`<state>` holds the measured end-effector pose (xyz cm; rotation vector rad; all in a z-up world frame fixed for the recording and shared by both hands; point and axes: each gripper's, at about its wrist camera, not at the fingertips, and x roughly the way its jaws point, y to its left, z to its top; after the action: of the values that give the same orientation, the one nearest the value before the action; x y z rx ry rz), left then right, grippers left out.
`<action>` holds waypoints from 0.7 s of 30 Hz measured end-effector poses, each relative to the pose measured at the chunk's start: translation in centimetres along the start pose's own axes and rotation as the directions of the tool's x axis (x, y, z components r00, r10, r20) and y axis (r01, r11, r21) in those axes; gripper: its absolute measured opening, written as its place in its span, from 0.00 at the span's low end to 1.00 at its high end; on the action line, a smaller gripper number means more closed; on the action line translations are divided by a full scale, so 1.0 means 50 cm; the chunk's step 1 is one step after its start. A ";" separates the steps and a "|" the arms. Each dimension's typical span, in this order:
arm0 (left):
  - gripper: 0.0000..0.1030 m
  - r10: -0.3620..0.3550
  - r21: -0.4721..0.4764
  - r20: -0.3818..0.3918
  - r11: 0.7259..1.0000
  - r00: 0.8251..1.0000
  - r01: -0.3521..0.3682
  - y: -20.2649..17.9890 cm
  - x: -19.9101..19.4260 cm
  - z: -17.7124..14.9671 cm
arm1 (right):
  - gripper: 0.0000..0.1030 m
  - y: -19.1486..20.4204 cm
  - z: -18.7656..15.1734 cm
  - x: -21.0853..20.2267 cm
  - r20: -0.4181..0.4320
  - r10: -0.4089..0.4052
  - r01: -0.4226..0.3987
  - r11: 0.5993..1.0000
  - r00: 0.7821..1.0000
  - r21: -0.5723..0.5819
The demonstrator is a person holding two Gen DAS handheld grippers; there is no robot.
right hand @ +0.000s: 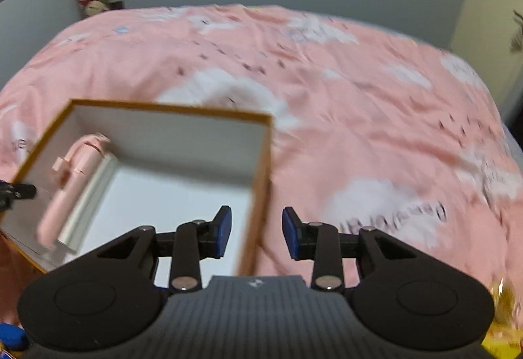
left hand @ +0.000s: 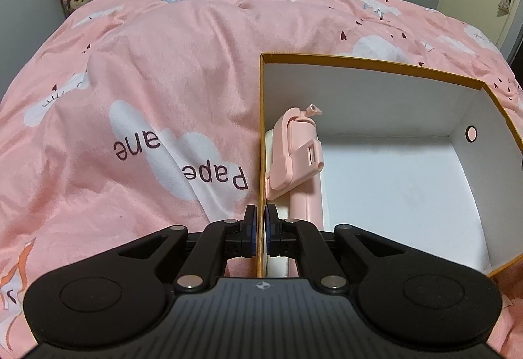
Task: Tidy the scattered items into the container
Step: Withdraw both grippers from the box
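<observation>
Pink bedding carries the box, pink selfie stick already inside. Left gripper pinches the box's wall; right gripper — jaws parted, empty — must next fetch another item.

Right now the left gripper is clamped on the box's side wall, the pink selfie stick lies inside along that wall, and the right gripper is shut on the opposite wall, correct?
Not quite. The right gripper is open: in the right wrist view its pads stand apart, clear of the wall between them. The rest holds: the left gripper pinches the box wall, and the pink selfie stick lies inside along it.
</observation>
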<state>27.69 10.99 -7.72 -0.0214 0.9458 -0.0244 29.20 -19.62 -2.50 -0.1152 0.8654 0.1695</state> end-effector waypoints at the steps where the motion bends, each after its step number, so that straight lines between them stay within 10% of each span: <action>1: 0.05 0.002 -0.004 -0.002 1.000 1.000 -0.002 0.000 0.001 -0.001 | 0.38 -0.010 -0.008 0.005 -0.019 0.015 -0.015 1.000 1.000 0.019; 9: 0.04 0.024 -0.010 -0.010 1.000 1.000 -0.025 -0.010 -0.015 -0.010 | 0.13 0.001 -0.055 0.050 -0.111 0.081 -0.073 0.995 0.991 0.075; 21: 0.03 0.049 -0.048 -0.048 0.998 0.998 -0.052 -0.011 -0.098 -0.089 | 0.12 0.004 -0.085 -0.008 -0.137 0.120 -0.109 0.990 0.983 0.087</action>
<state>21.24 10.57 -6.35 -0.0426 0.9938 0.0453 25.72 -20.16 -4.93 -0.0027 1.0206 0.2366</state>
